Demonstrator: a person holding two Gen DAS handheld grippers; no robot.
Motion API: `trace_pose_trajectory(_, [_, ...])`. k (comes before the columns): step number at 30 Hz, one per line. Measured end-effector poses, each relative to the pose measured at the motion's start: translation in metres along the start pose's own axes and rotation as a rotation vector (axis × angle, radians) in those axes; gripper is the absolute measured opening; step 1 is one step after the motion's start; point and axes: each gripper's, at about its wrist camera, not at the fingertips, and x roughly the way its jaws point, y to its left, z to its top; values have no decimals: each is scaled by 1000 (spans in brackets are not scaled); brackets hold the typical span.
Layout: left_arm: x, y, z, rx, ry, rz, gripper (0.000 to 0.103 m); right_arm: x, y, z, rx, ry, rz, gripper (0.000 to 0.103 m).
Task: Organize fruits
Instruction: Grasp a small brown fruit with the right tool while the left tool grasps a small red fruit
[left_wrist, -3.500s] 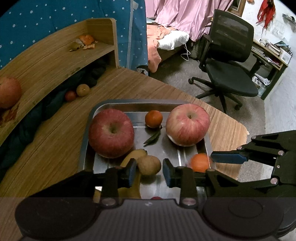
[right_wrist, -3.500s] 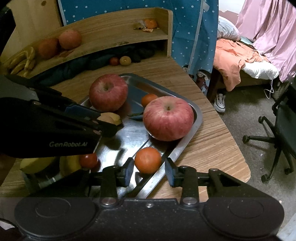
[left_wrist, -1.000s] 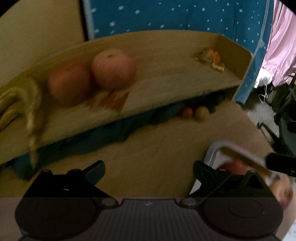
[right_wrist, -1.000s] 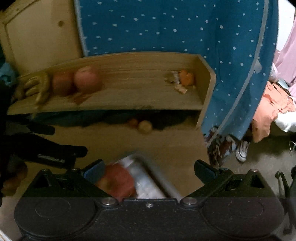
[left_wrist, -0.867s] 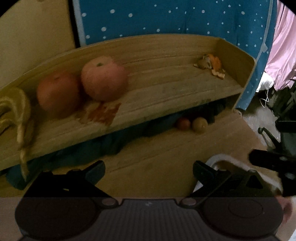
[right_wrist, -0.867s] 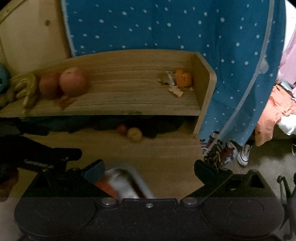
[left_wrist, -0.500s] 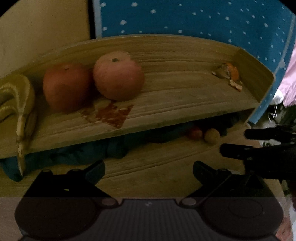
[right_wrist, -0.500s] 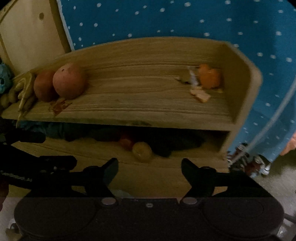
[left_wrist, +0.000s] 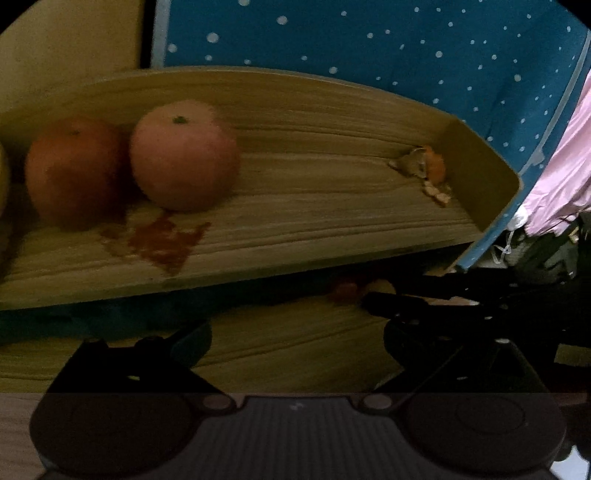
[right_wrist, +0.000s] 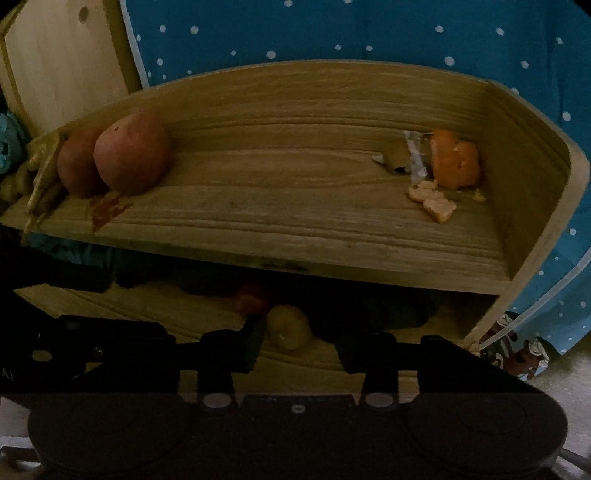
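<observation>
A small yellow-brown fruit lies on the tabletop under the wooden shelf, with a small red fruit just behind it on the left. My right gripper is open, its fingers flanking the yellow-brown fruit with gaps on both sides. Two large apples sit at the shelf's left end. My left gripper is wide open and holds nothing, low over the tabletop facing the shelf. In the left wrist view the right gripper's dark finger reaches in toward the small red fruit.
Orange peel and scraps lie at the shelf's right end, bananas at its left. Dark cloth fills the space under the shelf. A blue dotted curtain hangs behind, beside a wooden board. A stain marks the shelf.
Both grippers left the tray and swung toward the shelf. The right gripper moved in low under it and its fingers narrowed around the yellow-brown fruit. The left gripper went from narrow to wide open.
</observation>
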Motion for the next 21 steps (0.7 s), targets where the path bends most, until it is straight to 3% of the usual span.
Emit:
trace_pose_trajectory(9, [29, -10, 11, -28, 25, -42, 82, -6, -14, -11, -5, -11, 39, 39])
trace_pose_trajectory(14, [45, -16, 16, -69, 55, -35, 62, -6, -13, -15, -19, -13, 45, 39])
trace_pose_trajectory(21, [59, -24, 26, -110, 64, -20, 51, -4, -12, -14, -22, -14, 42, 40])
